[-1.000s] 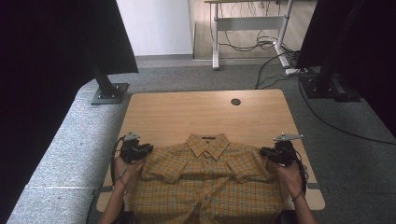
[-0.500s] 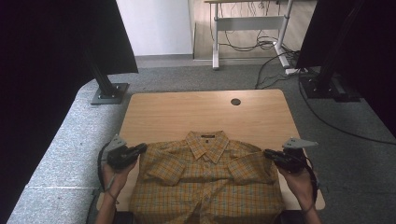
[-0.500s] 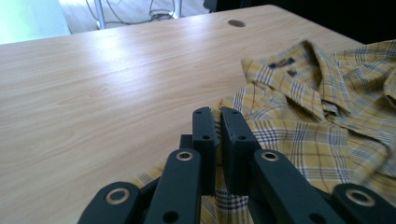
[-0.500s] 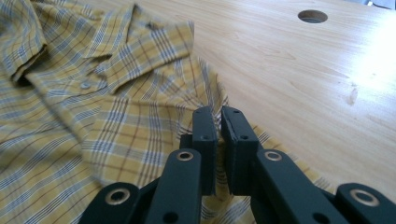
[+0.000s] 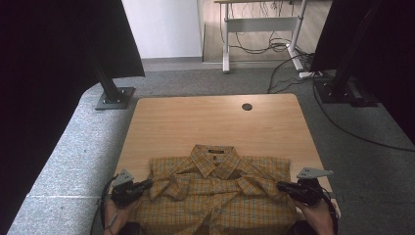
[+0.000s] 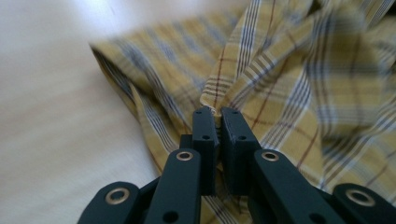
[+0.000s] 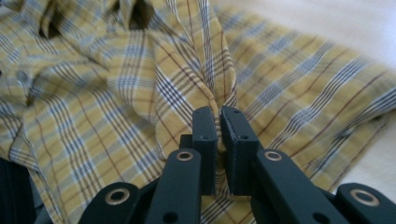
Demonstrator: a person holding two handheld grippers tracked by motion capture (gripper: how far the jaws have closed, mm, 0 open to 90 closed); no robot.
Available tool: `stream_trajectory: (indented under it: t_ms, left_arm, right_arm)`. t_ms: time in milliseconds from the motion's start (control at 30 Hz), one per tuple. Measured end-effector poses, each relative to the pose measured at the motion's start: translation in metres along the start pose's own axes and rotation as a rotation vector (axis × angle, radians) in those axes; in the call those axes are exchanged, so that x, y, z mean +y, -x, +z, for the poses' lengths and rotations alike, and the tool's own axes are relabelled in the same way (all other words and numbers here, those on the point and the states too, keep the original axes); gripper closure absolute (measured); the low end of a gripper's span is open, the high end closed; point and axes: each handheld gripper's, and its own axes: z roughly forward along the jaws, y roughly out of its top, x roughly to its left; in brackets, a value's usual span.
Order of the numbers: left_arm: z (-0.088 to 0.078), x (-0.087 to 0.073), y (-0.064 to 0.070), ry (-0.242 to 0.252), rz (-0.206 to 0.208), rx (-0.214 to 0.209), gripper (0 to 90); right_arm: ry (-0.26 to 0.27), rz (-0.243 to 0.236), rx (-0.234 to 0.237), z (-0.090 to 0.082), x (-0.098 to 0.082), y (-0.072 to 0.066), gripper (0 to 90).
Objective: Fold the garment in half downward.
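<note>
both grippers pinch the plaid shirt

where the wooden table (image 5: 195, 122) meets the person's near edge, a yellow plaid shirt (image 5: 215, 196) lies front up, collar (image 5: 214, 159) toward the far side. the left gripper (image 5: 147, 184) has its jaws all but closed on a fold of cloth at the shirt's left sleeve, seen pinched in the left gripper view (image 6: 217, 112). the right gripper (image 5: 283, 186) clamps a ridge of fabric at the right sleeve the same way (image 7: 218, 111). both sleeves are drawn inward over the chest.

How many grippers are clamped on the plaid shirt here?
2. The left gripper pinches a fold at the plaid shirt's left edge; the right gripper pinches a fold at its right edge. Both sit near the table's front.
</note>
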Motion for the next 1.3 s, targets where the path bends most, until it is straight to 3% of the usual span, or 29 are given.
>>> stream_trajectory:
  t_ms: [100,200,333,500,633,900,1100,1300]
  left_arm:
    - [0.008,-0.001,0.002,-0.035,0.015,0.018,84.9]
    - [0.014,0.002,0.001,-0.050,0.033,0.035,84.7]
    - [0.023,0.010,-0.002,-0.055,0.052,0.053,84.3]
    - [0.040,0.026,-0.010,-0.073,0.082,0.103,84.0]
    - [0.056,0.043,-0.022,-0.085,0.093,0.151,84.0]
    - [0.084,0.070,-0.048,-0.095,0.051,0.193,83.8]
    - [0.094,0.078,-0.062,-0.075,-0.004,0.192,83.7]
    - [0.083,0.075,-0.063,-0.012,-0.034,0.166,84.6]
  right_arm:
    - [-0.033,0.004,-0.005,0.013,-0.006,0.001,83.5]
    - [-0.033,0.005,-0.012,0.022,-0.007,0.002,83.6]
    - [-0.060,-0.023,-0.081,0.030,0.000,0.007,83.6]
    - [-0.071,-0.026,-0.129,0.046,0.012,0.023,83.4]
    - [-0.068,-0.008,-0.136,0.056,0.023,0.040,83.4]
    - [-0.056,0.004,-0.185,0.082,0.053,0.072,83.1]
    - [-0.049,0.020,-0.223,0.102,0.075,0.091,82.8]
    - [-0.030,-0.013,-0.279,0.098,0.083,0.083,83.6]
